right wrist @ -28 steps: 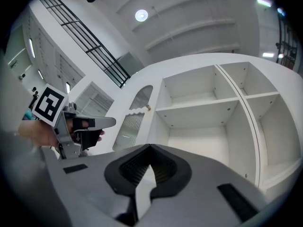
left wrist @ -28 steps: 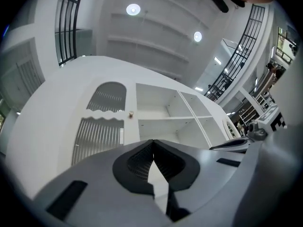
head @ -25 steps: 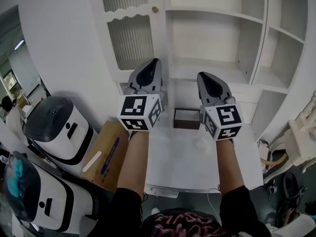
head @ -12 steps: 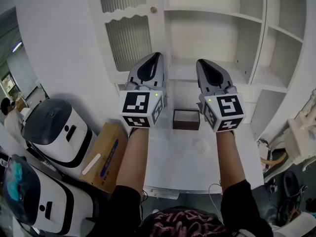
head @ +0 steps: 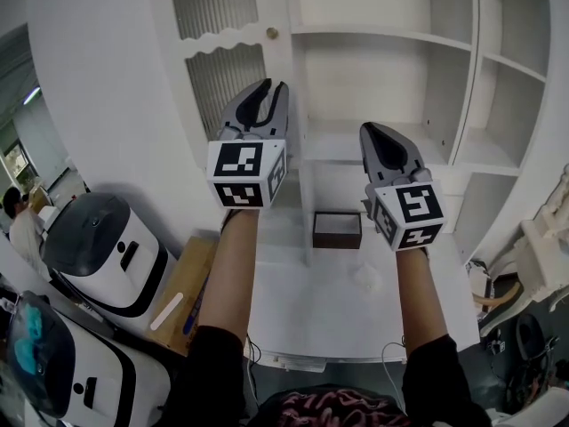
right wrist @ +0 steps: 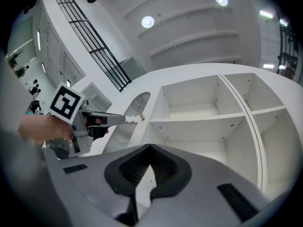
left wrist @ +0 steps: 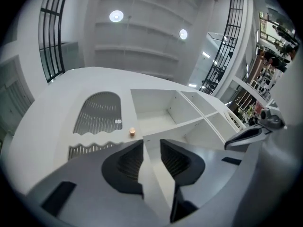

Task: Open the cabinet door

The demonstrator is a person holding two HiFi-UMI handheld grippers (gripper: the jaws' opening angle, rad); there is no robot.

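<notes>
The white cabinet door [head: 222, 34] has two ribbed glass panels and a small round brass knob [head: 272, 33] at its right edge. My left gripper [head: 269, 90] is raised in front of the door's lower panel, just below the knob. Its jaws have just been opening and stand a little apart with nothing gripped. In the left gripper view the knob [left wrist: 132, 131] shows just beyond the left gripper [left wrist: 151, 148]. My right gripper [head: 378, 133] is lower, in front of the open shelves, shut and empty. The right gripper view looks past the right gripper [right wrist: 150, 148] at the shelves and the knob [right wrist: 141, 118].
Open white shelves [head: 382, 69] fill the cabinet right of the door. A small brown box [head: 337, 229] sits on the white desk [head: 329, 305] below. Two white rounded machines [head: 98, 238] and a cardboard box [head: 191, 283] stand at the left.
Both grippers have risen, the left one more, toward the knob. The left jaws were shut and now stand apart. The right gripper stays shut.
</notes>
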